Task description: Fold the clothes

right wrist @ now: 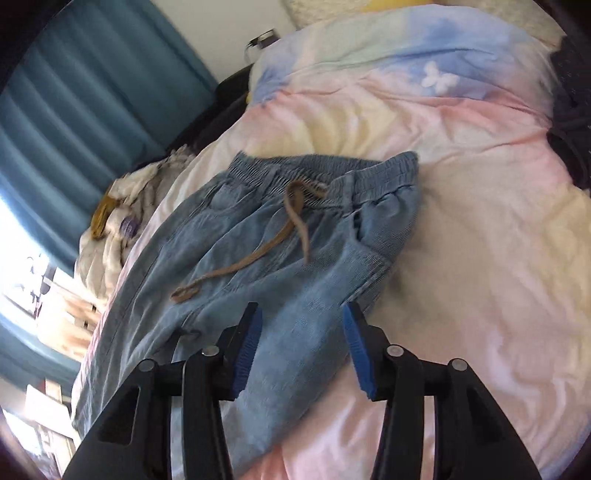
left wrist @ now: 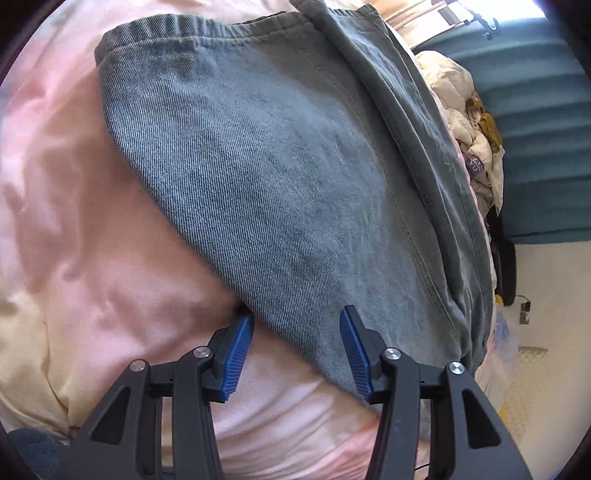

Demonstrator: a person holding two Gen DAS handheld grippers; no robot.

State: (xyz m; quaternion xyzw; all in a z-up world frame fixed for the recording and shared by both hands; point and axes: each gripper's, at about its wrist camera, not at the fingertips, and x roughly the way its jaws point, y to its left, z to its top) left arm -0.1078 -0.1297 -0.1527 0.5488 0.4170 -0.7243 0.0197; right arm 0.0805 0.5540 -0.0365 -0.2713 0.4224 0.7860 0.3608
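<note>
On the pink and yellow bedsheet point(right wrist: 480, 229), blue denim pants point(right wrist: 280, 251) are lying spread out, and we are taking them as our landmark. We are seeing their elastic waistband point(right wrist: 325, 177) at the far end, with a brown drawstring point(right wrist: 258, 251) trailing loose across the front toward the side nearer the teal curtain point(right wrist: 74, 110).

We are holding the right gripper point(right wrist: 301, 332) just above the near part of the pants, its jaws spread apart and gripping nothing; denim is lying under the gap, and one pad is sitting close to the pants' outer edge. Beyond that edge, bare sheet is stretching wide, giving us free room.

We are holding the left gripper point(left wrist: 295, 339) over a long side edge of the pants point(left wrist: 277, 184), jaws likewise released, straddling the line where denim is meeting sheet point(left wrist: 92, 240). The hem point(left wrist: 192, 27) is running along the far end. Open sheet is spreading away from this edge. Past the opposite side of the pants, a cream heap of clothes point(left wrist: 469, 122) is crowding the bed's edge.
</note>
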